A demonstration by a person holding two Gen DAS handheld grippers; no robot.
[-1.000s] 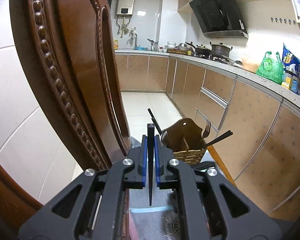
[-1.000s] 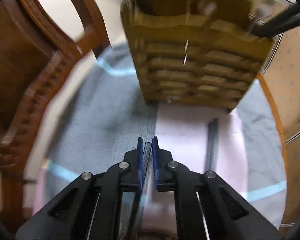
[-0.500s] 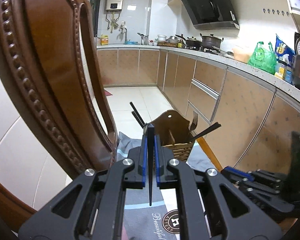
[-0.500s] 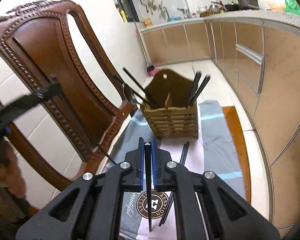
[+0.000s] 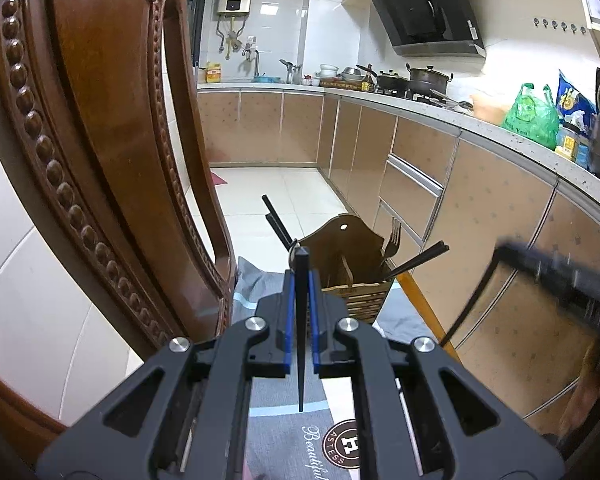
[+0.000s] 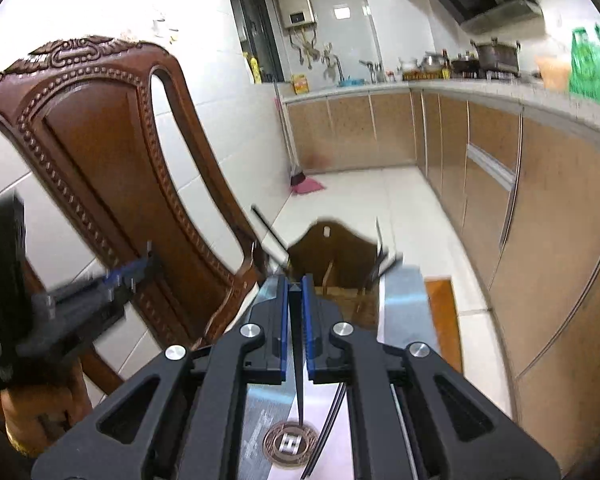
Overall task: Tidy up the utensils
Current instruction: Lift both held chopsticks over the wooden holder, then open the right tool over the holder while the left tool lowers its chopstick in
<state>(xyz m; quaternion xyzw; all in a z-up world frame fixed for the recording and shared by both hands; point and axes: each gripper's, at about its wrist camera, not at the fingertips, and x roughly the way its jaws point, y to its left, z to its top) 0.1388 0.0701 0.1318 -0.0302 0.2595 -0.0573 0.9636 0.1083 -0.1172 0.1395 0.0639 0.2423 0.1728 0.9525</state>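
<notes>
Left gripper (image 5: pixel 299 280) closed on a black chopstick (image 5: pixel 301 344); right gripper (image 6: pixel 296 286) likewise clamped on another chopstick (image 6: pixel 299 360). Wooden holder (image 5: pixel 350 268) at frame centre, fork (image 5: pixel 392 240) and chopsticks inside. Only right view showed a loose pair (image 6: pixel 332 420) on the cloth (image 6: pixel 404 312). Chair (image 5: pixel 100 160) filled the left, blocking the wall.

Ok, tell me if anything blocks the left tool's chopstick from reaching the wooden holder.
Nothing visible does. The left tool grips a black chopstick, and the wooden holder stands straight ahead on the cloth, top open; the chair back stays off left.
</notes>
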